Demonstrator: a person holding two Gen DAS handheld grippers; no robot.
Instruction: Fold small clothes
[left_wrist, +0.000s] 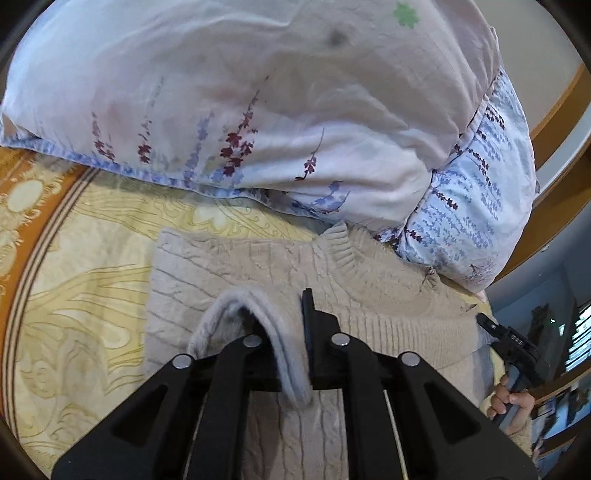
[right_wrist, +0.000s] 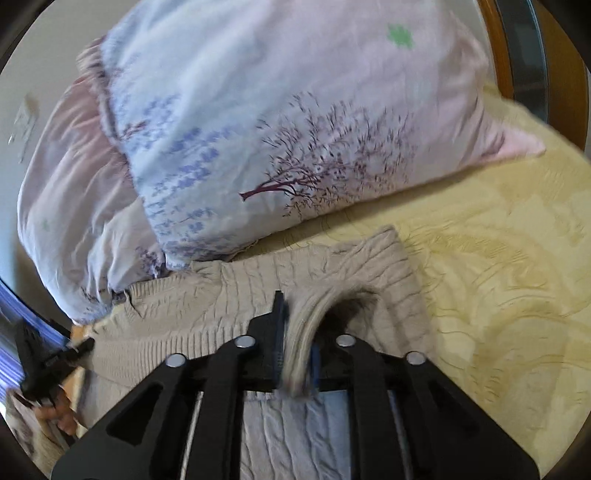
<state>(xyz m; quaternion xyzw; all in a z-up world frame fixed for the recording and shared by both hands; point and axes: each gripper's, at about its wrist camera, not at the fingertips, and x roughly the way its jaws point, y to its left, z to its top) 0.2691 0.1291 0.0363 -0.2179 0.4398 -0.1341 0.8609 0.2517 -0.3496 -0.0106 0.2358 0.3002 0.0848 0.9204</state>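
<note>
A beige cable-knit sweater (left_wrist: 258, 266) lies on a yellow patterned bedspread (left_wrist: 85, 295), its collar toward the pillows. My left gripper (left_wrist: 291, 332) is shut on a fold of the sweater's hem, which loops up over the left finger. My right gripper (right_wrist: 295, 339) is shut on another fold of the same sweater (right_wrist: 351, 266), lifted above the flat part. The right gripper also shows in the left wrist view (left_wrist: 509, 339), held by a hand. The left gripper shows at the left edge of the right wrist view (right_wrist: 48, 358).
Two floral pillows (left_wrist: 258, 110) are stacked right behind the sweater, touching its collar; they also fill the right wrist view (right_wrist: 258, 129). A wooden bed frame (left_wrist: 561, 110) runs along the right. The bedspread (right_wrist: 498, 258) extends to the right.
</note>
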